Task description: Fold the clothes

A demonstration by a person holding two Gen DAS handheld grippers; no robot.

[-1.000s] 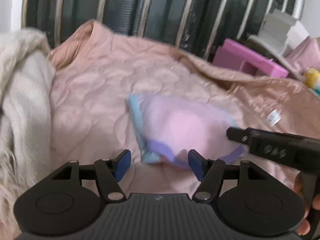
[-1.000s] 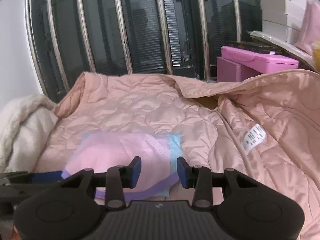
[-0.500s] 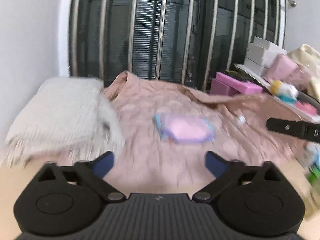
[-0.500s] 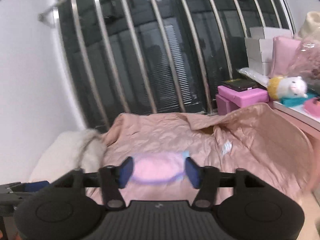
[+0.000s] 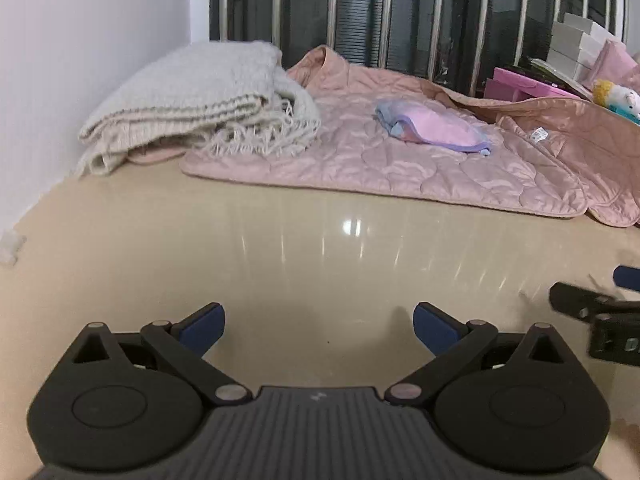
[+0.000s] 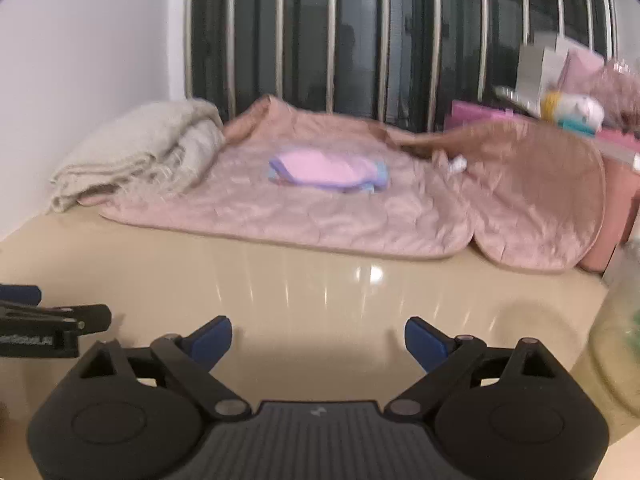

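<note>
A small folded garment [image 5: 434, 126] [image 6: 330, 172], pink with lilac and pale blue edging, lies on a quilted pink blanket [image 5: 400, 160] [image 6: 304, 212] at the far side of the beige tabletop. My left gripper [image 5: 319, 326] hangs open over bare tabletop, well short of the blanket, nothing between its blue pads. My right gripper [image 6: 318, 338] is beside it over the same bare surface, its jaws still opening and empty. Each gripper's tip shows at the edge of the other's view.
A folded cream fringed throw [image 5: 200, 100] [image 6: 136, 156] lies at the left against the white wall. Barred dark windows [image 5: 400, 12] stand behind. Pink boxes [image 5: 528, 86], white boxes and a plush toy [image 6: 576, 112] crowd the right. Glossy beige tabletop [image 5: 300, 260] stretches between grippers and blanket.
Both grippers have let go of the folded garment and pulled back from it across the table, their jaws spreading wide. The garment stays on the blanket.
</note>
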